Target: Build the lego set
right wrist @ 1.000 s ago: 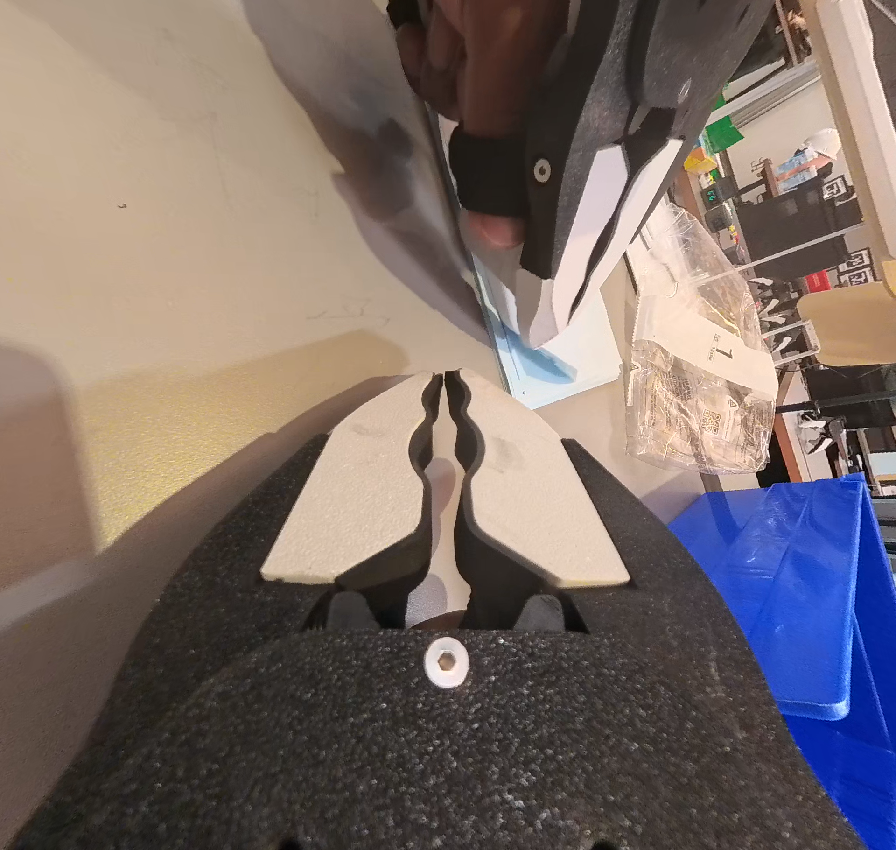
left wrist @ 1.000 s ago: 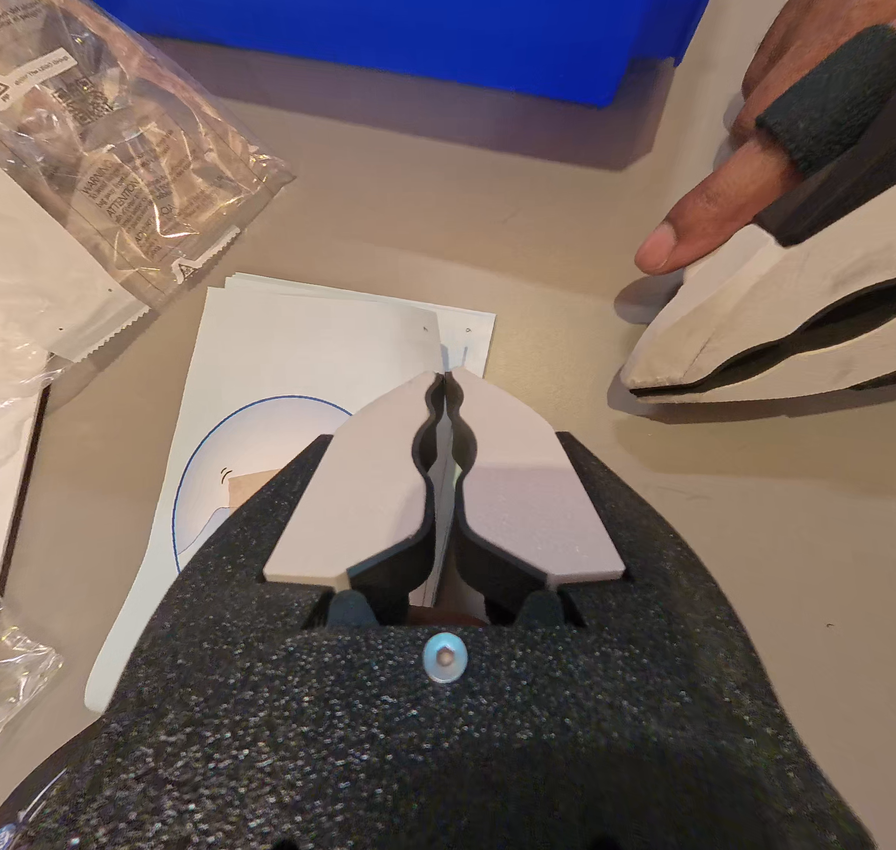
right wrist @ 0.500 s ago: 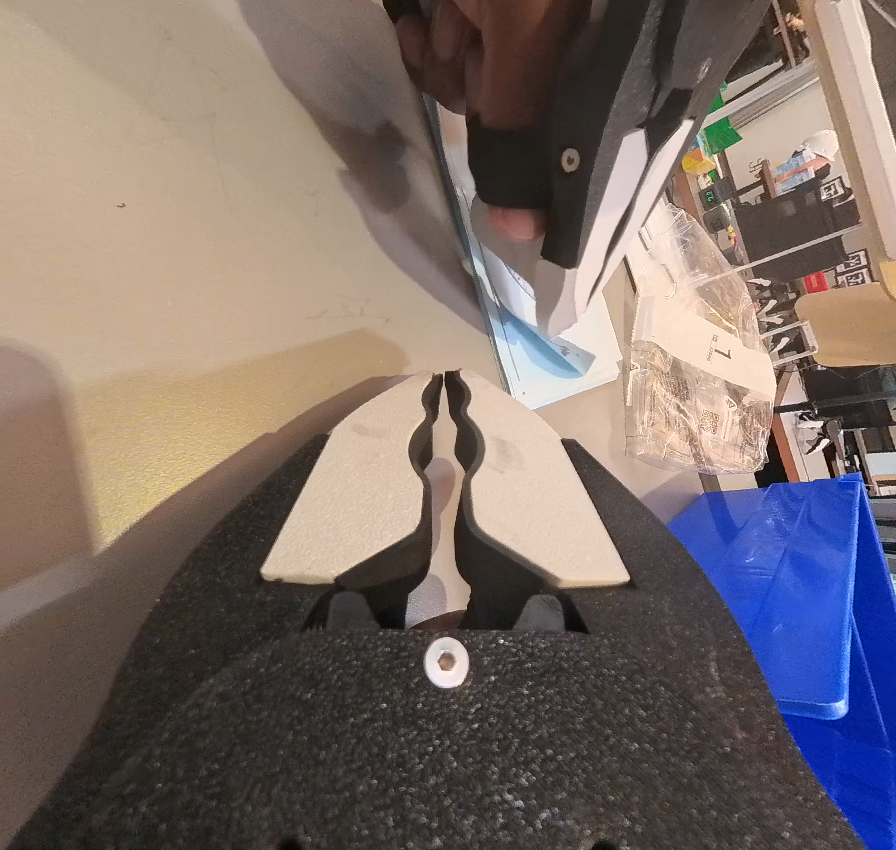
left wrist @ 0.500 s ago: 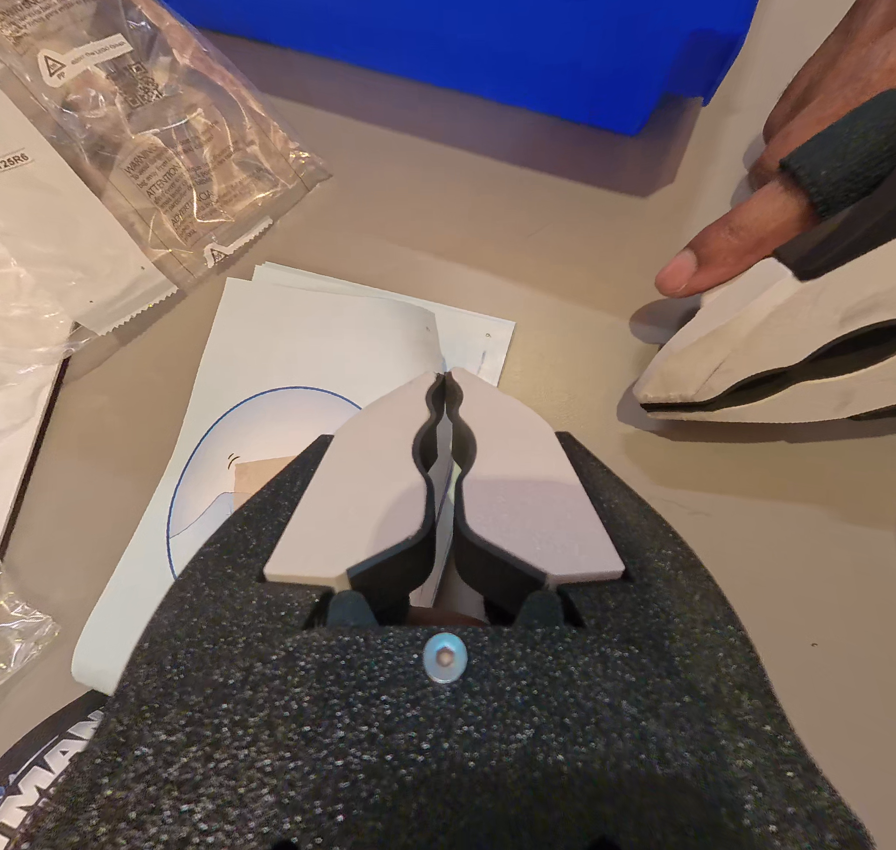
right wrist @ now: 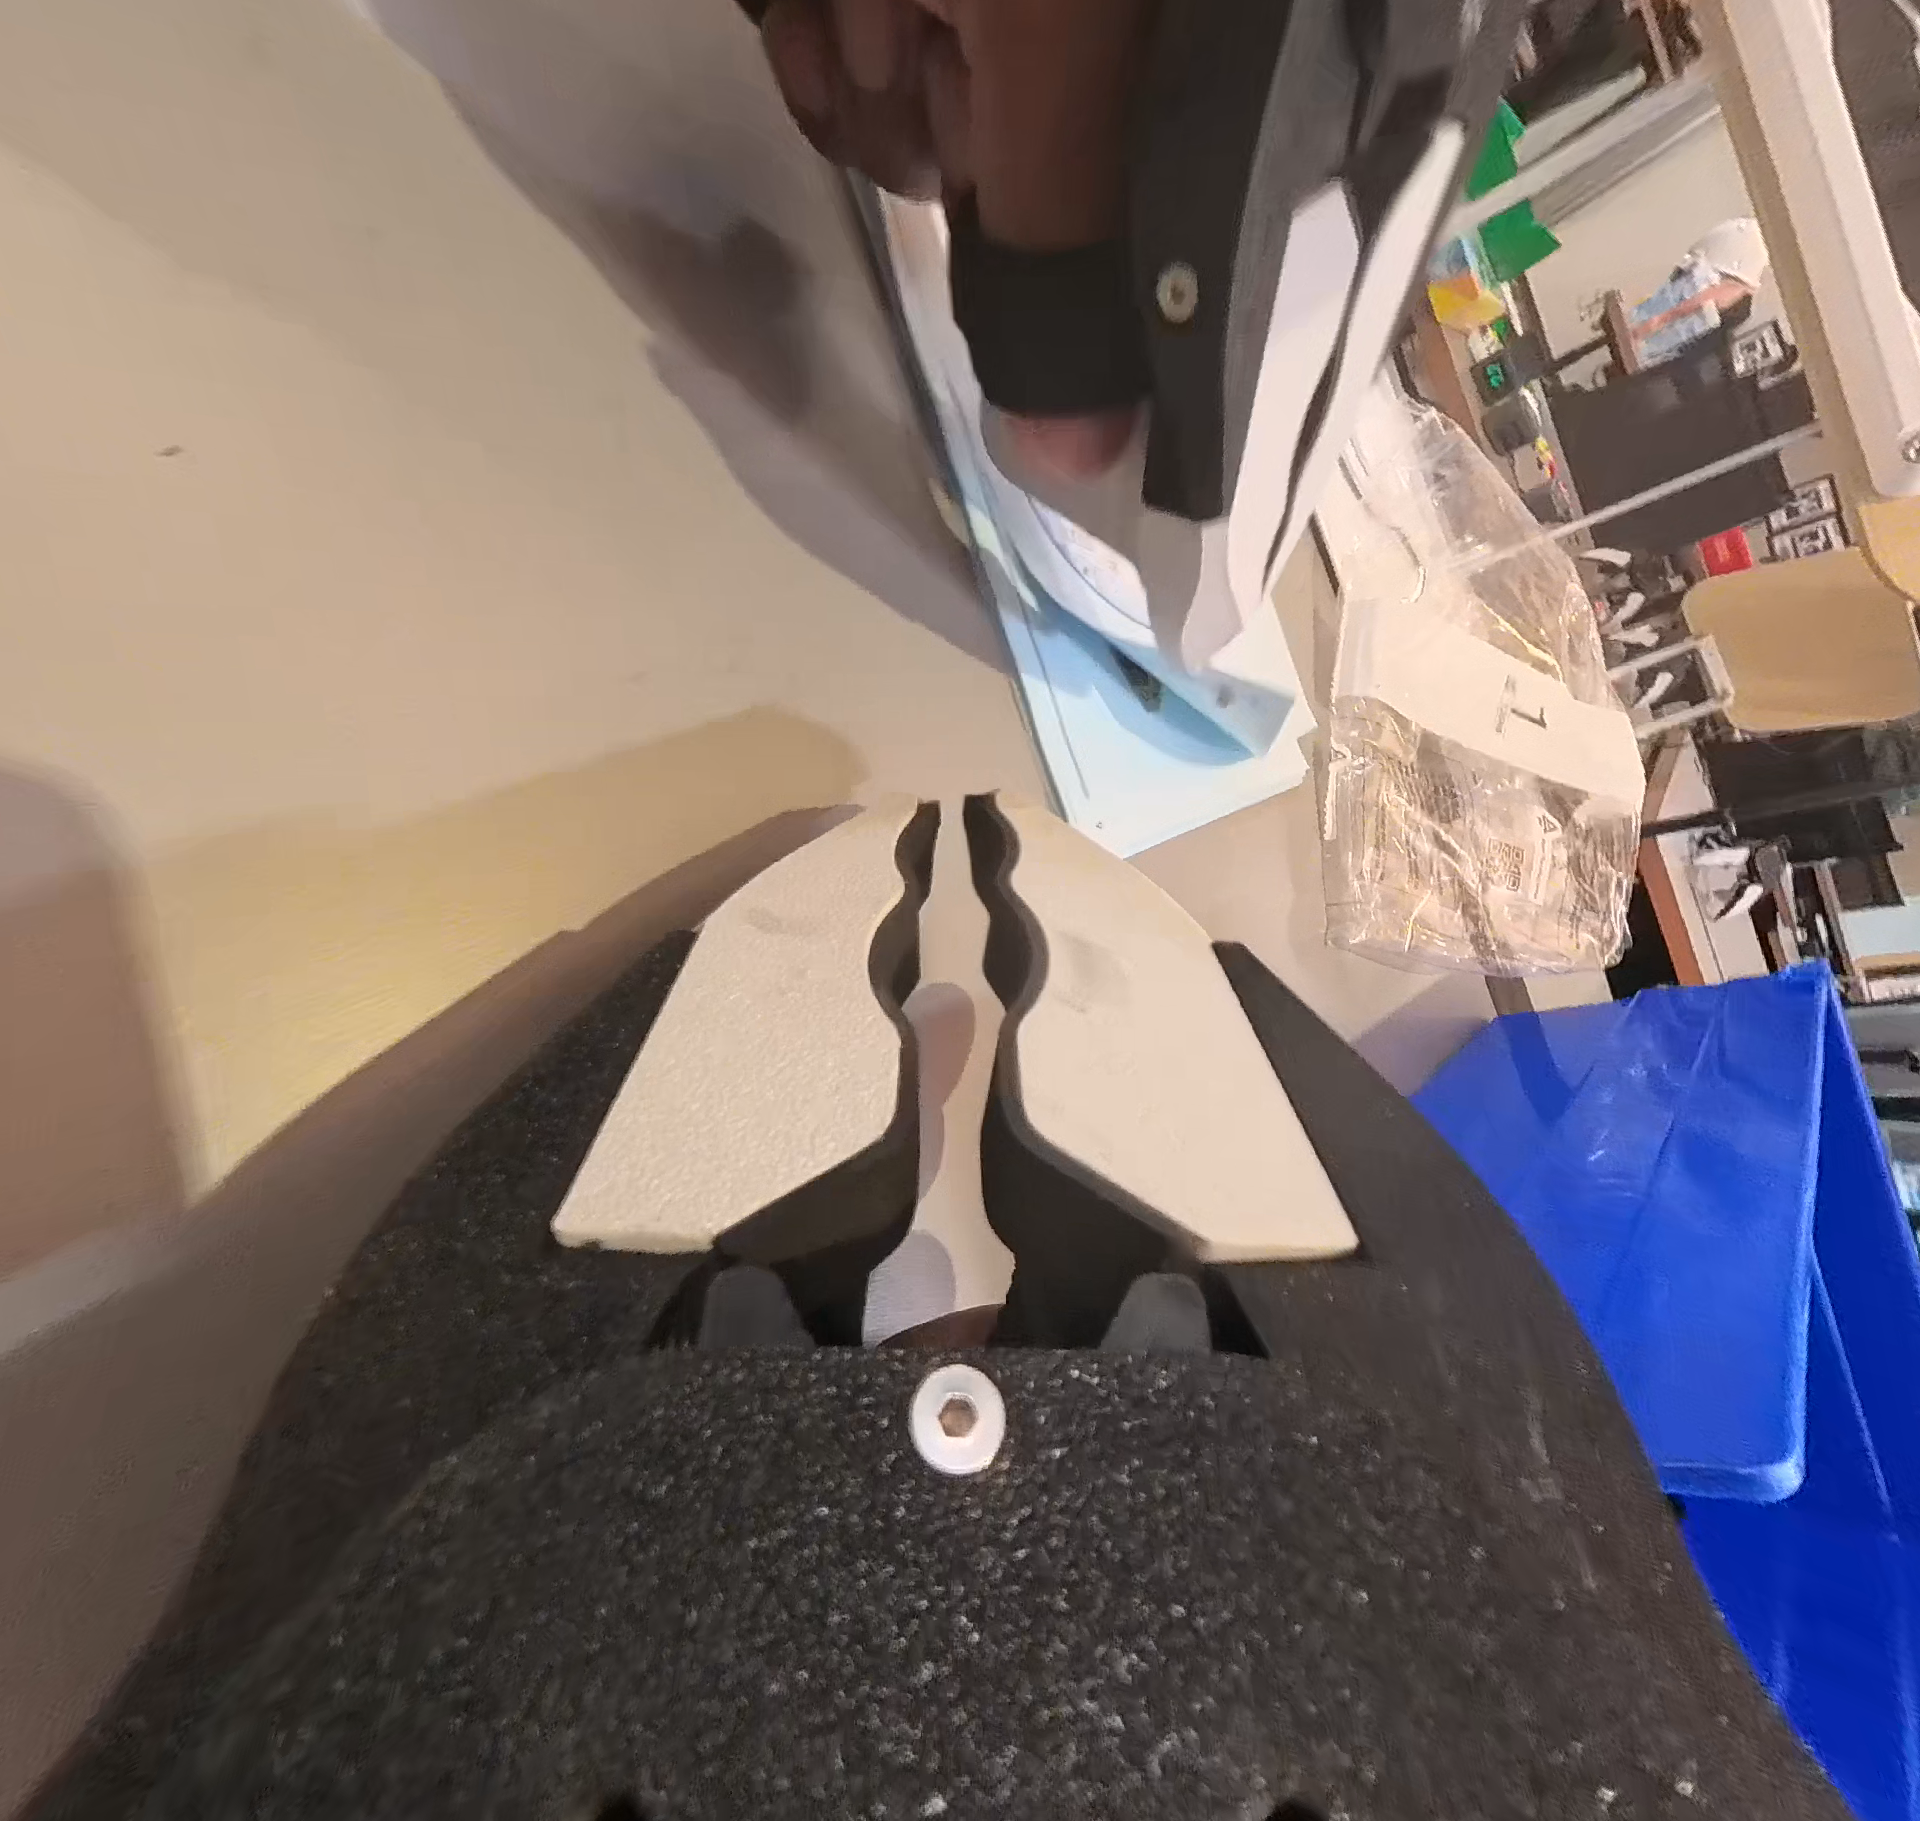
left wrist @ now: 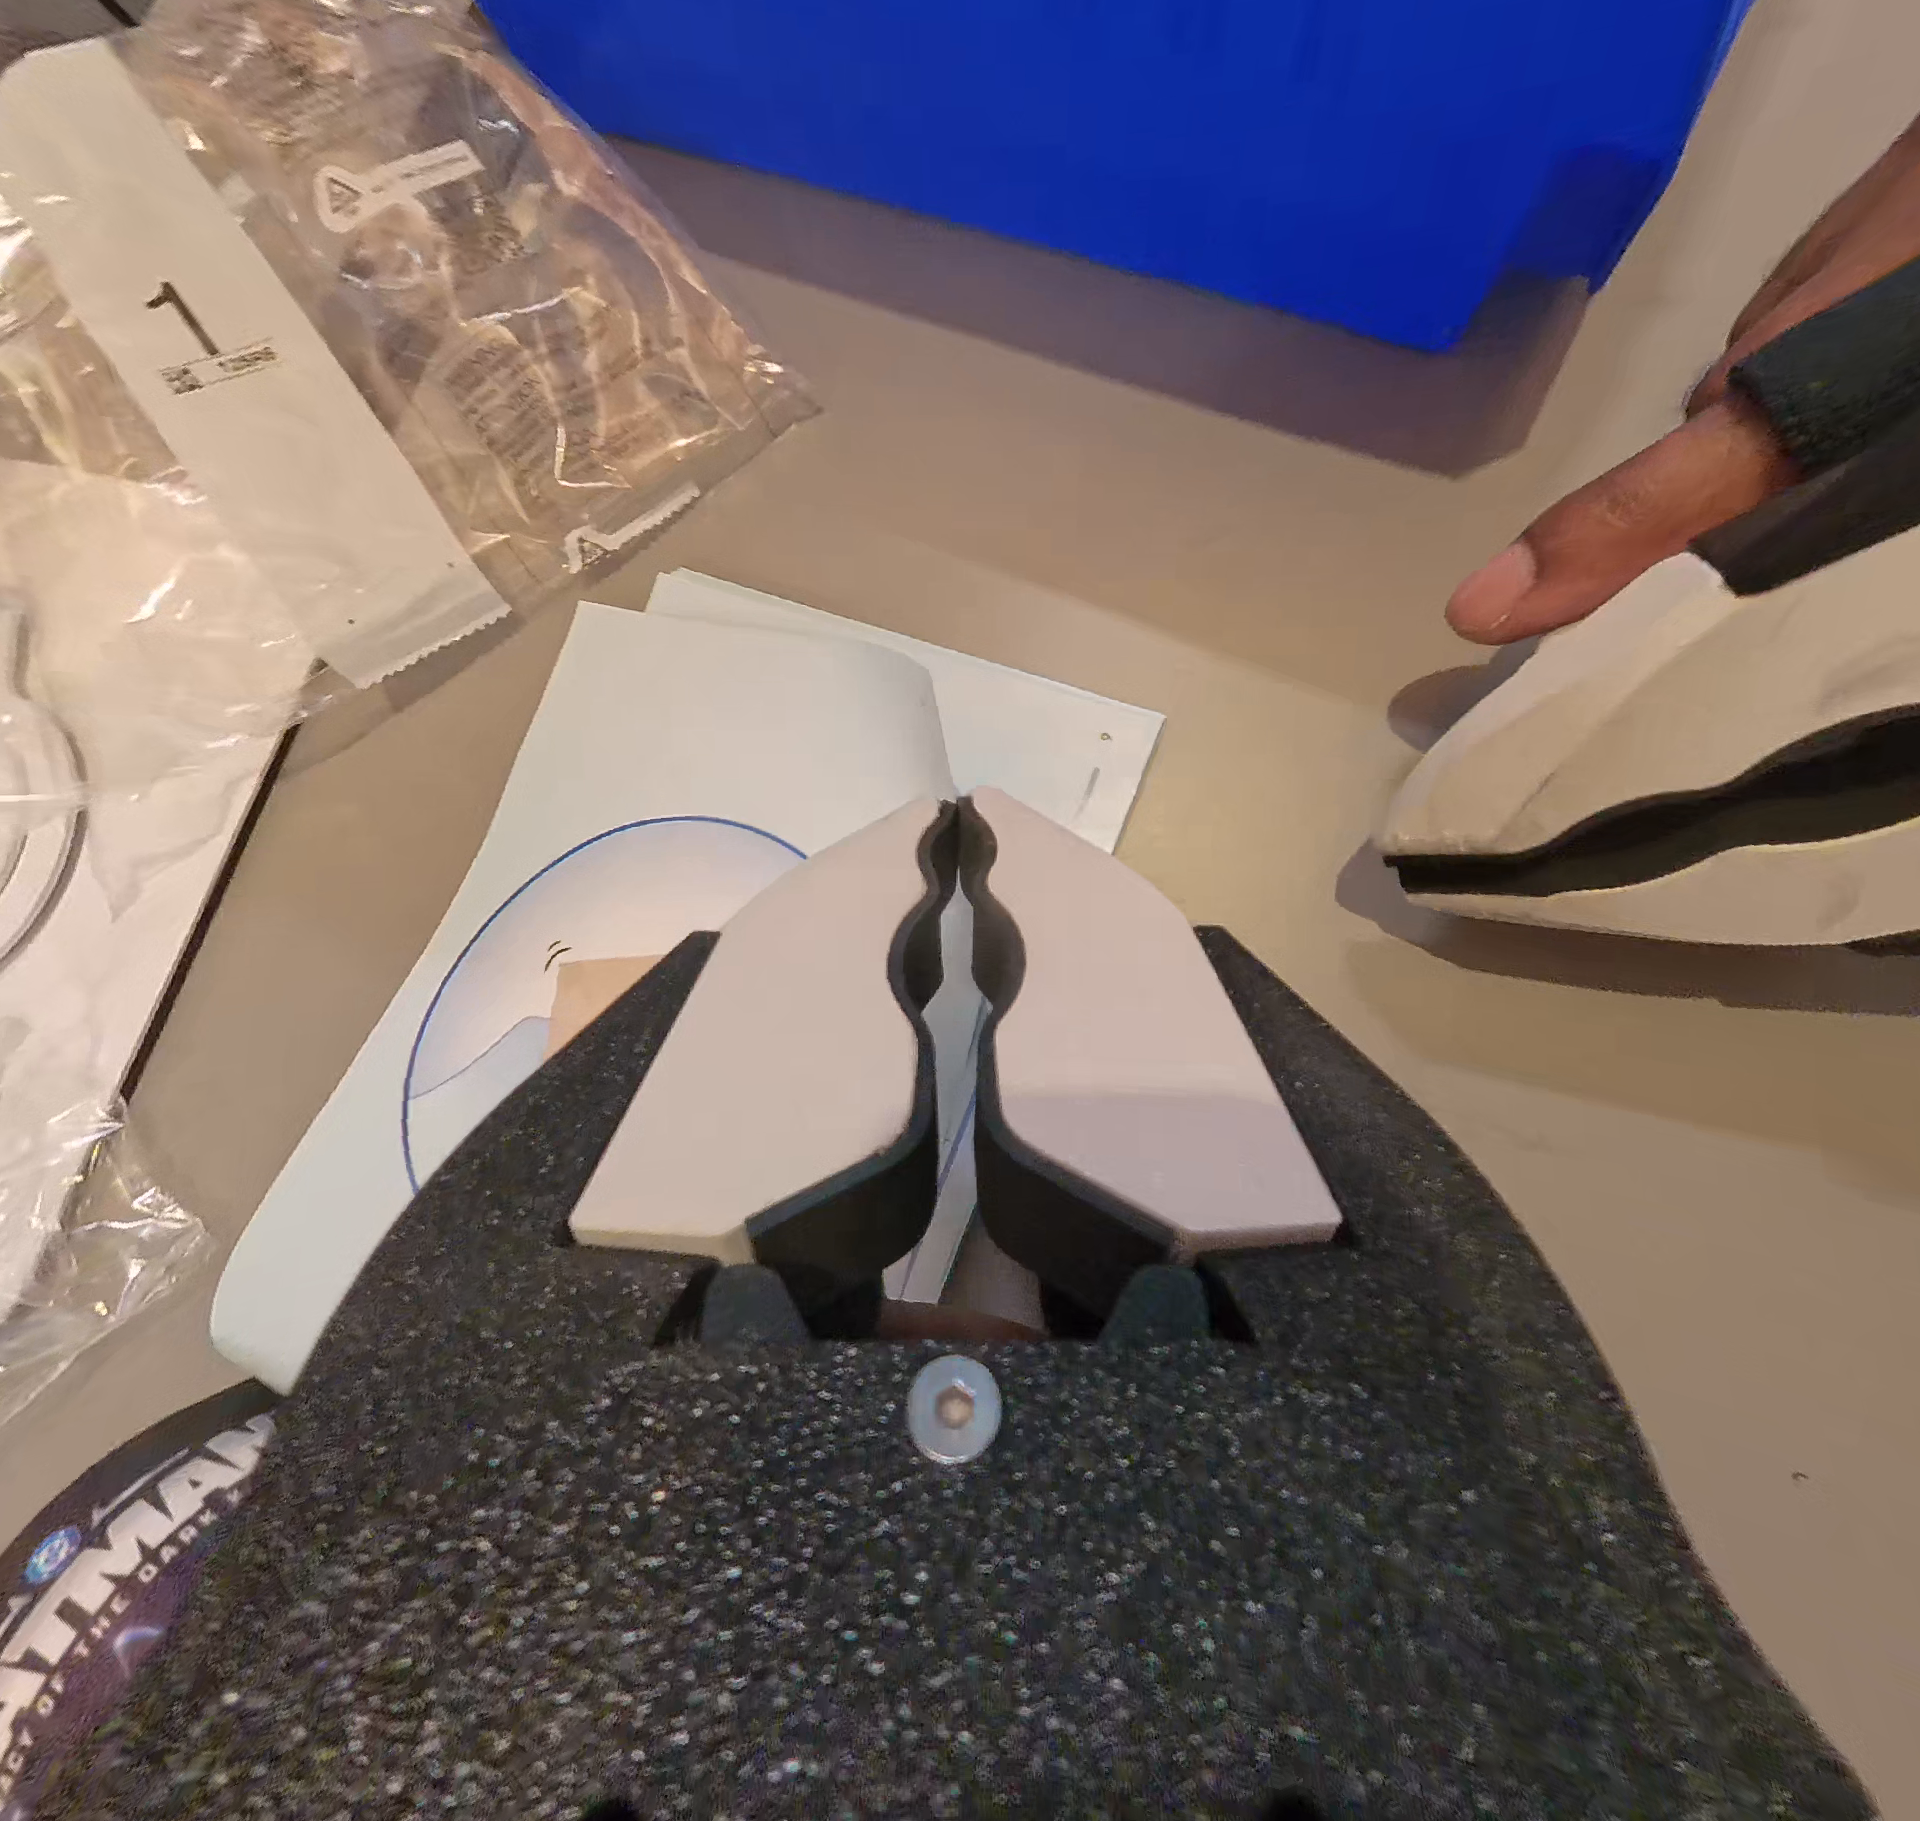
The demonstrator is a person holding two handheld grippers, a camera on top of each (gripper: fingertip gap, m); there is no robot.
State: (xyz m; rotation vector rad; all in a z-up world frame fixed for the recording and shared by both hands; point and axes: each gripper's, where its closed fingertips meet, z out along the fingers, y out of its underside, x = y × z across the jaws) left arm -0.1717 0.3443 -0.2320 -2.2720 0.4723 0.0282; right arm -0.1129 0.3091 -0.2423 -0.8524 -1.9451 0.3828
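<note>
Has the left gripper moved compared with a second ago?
Yes. The left gripper has drawn back from the blue bin, lifting a page of the white booklet; more of the clear bag shows.

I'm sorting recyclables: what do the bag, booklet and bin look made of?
Bag: thin clear plastic film; it crinkles, glints and has a serrated edge.
Booklet: matte white paper; its top page curls up where the left gripper pinches it.
Bin: probably rigid blue plastic, smooth with a faint sheen.
</note>
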